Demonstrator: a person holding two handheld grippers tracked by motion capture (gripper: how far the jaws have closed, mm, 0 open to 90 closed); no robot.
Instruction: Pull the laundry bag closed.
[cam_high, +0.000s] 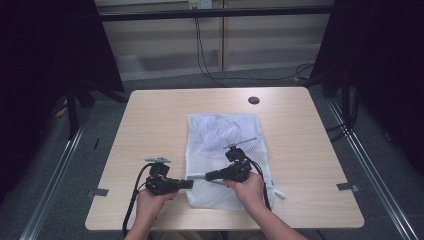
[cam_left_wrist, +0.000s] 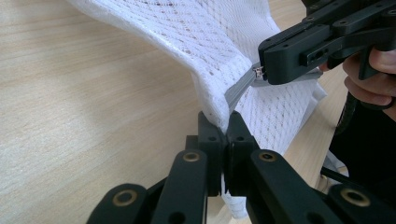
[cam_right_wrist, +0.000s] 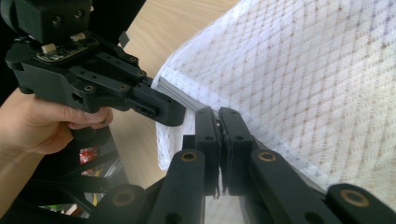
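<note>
A white mesh bag (cam_high: 222, 135) lies flat in the middle of the table, and both grippers meet at its near left corner. My left gripper (cam_left_wrist: 227, 125) is shut on that corner's mesh edge. It comes in from the left in the high view (cam_high: 190, 184). My right gripper (cam_right_wrist: 218, 115) is shut on the bag's grey zipper strip (cam_left_wrist: 238, 91) just beside it, at the small metal pull (cam_left_wrist: 257, 71). In the high view it (cam_high: 206, 176) points left across the bag. The corner is lifted slightly off the wood.
A small black round disc (cam_high: 254, 100) sits near the table's far edge. A white tag (cam_high: 278, 192) sticks out from the bag's near right corner. Bare light wood table (cam_high: 150, 125) lies on both sides of the bag. Cables and dark curtains lie beyond the table.
</note>
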